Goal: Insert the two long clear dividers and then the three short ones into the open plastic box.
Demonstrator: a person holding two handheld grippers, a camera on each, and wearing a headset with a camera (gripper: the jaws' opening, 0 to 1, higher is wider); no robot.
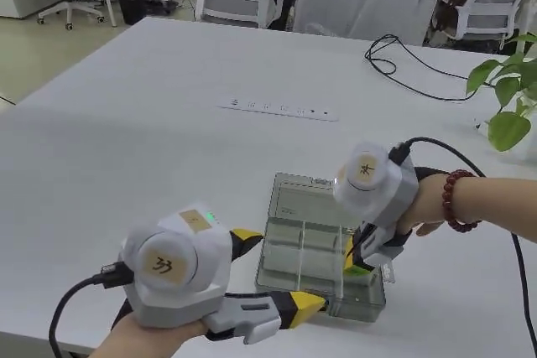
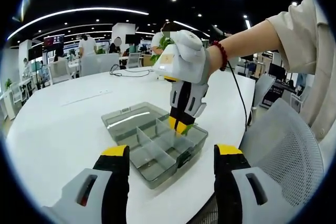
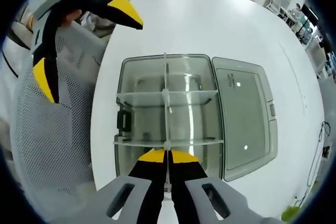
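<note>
Jaws on the right gripper are pinching together on a clear divider that is standing in the open plastic box, crossing two other dividers. Pressing straight down and keeping it upright should seat its slots cleanly. Left gripper is hovering with jaws wide apart near the box on the worktop, ready to steady it.
</note>
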